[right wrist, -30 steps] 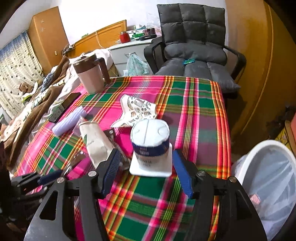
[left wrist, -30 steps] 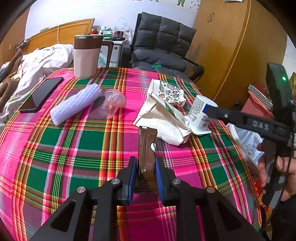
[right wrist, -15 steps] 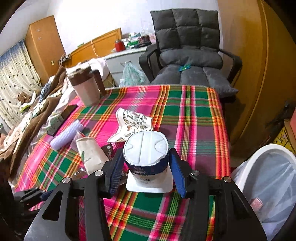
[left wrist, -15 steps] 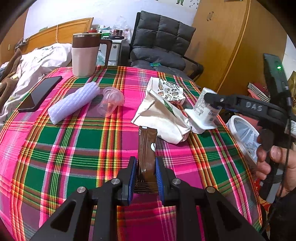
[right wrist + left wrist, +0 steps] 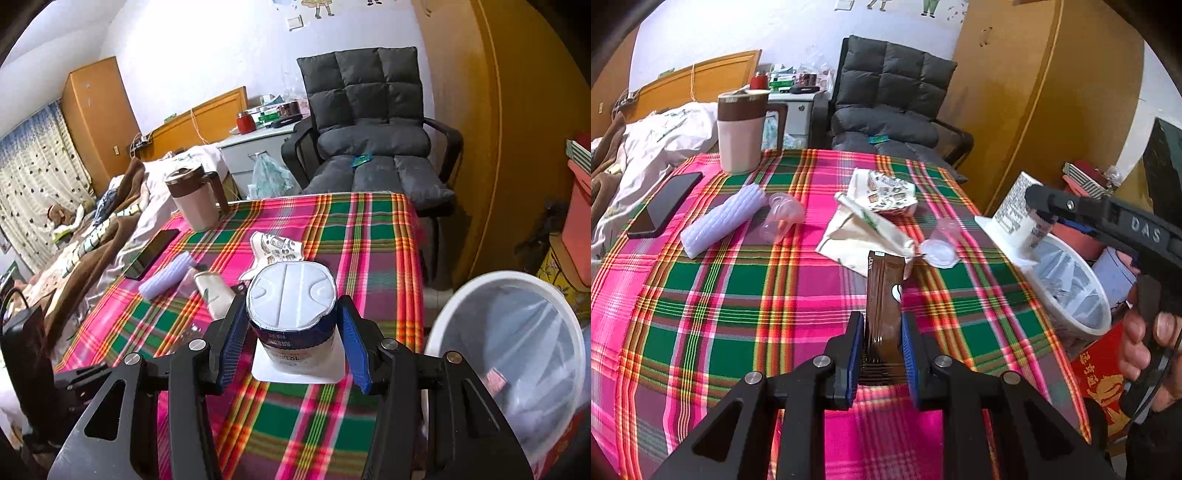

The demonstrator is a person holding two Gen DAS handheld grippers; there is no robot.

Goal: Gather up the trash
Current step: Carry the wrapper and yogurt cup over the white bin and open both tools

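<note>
Two grippers each carry a piece of trash. Nearest, the left gripper (image 5: 880, 347) has its blue-padded fingers (image 5: 854, 354) closed on the lower end of a brown sachet (image 5: 883, 295), which stands upright above the plaid tabletop (image 5: 738, 295); its white print is too small to read. At the right, the right gripper (image 5: 291, 345), marked "DAS" on its body in the left wrist view, has its fingers (image 5: 354, 347) pressed against both sides of a white yogurt cup (image 5: 293, 317) with a blue band. The cup is tilted off the tabletop's right edge, over the white trash bin (image 5: 1082, 325). That bin holds a clear liner and some scraps. Farther in lie a beige paper bag (image 5: 860, 236), a clear lid (image 5: 940, 253), a patterned wrapper (image 5: 886, 190), a clear plastic cup (image 5: 781, 218) on its side and a lilac ribbed roll (image 5: 724, 219). A black phone (image 5: 665, 205) lies near the left edge; farthest stands a brown-topped mug (image 5: 740, 134).
</note>
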